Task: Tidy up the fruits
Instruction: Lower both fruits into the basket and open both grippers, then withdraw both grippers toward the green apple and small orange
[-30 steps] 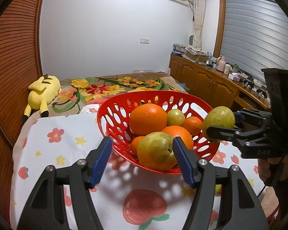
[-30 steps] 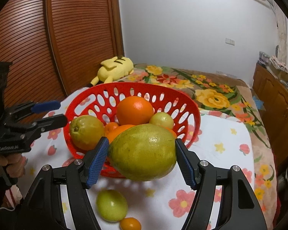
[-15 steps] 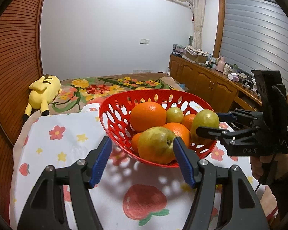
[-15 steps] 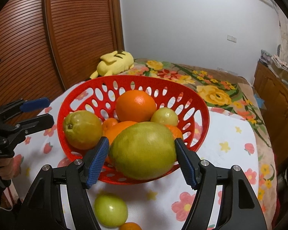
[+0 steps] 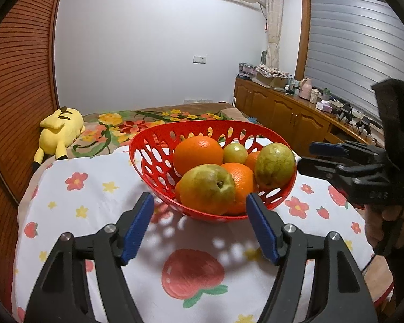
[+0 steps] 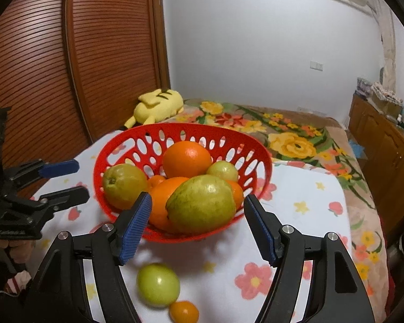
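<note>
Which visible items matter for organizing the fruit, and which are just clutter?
Job items:
- red basket with oranges and pears
- green fruit on the cloth
- small orange beside it

Lying about:
- yellow plush toy
- floral bedspread
- wooden cabinet

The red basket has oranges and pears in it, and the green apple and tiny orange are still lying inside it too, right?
Not quite. The green apple and tiny orange lie outside the red basket, on the flowered cloth in front of it, as the right wrist view shows. The oranges and pears are inside.
</note>
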Tool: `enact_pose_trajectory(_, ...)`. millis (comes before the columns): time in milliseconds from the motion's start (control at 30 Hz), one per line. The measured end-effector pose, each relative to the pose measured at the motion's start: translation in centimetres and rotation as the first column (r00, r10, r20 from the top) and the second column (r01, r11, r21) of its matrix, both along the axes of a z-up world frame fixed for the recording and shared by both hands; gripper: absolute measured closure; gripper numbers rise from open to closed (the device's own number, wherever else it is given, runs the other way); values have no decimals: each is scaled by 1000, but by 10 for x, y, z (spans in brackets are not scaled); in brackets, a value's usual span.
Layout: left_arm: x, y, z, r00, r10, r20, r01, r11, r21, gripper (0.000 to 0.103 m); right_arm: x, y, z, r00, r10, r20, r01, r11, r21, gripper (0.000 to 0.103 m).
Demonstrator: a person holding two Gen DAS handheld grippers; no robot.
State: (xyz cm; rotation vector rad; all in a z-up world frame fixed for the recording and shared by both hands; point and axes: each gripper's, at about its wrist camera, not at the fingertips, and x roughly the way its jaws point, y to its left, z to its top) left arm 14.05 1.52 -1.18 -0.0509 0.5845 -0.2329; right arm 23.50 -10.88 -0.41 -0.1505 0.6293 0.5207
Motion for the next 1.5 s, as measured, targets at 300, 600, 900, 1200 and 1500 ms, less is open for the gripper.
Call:
enact_pose_trajectory(300, -15, -1, 3, 1000, -1, 7, 2, 1000, -2, 31, -42, -21, -4, 999, -34, 0, 34, 999, 34, 28)
enact_pose_trajectory(600, -26, -19, 2, 1000, -15, 15, 13, 995, 94, 31, -68, -30, -22, 998, -61, -27, 61, 998, 32, 27)
enact_pose_trajectory(900, -23, -33, -15, 999, -40, -21, 42, 994, 105, 31, -76, -37, -56, 993, -79, -87, 81, 997, 19, 27)
enact_pose_trajectory(1200, -9, -53, -34, 988, -116, -104, 124, 990, 72, 31, -76, -50, -73, 988, -109, -111, 112, 994, 18, 27)
enact_pose_trajectory(1500, 2, -77, -48, 954, -240, -180, 242, 970, -8, 31, -76, -67, -79, 984, -136, -116, 139, 990, 17, 27)
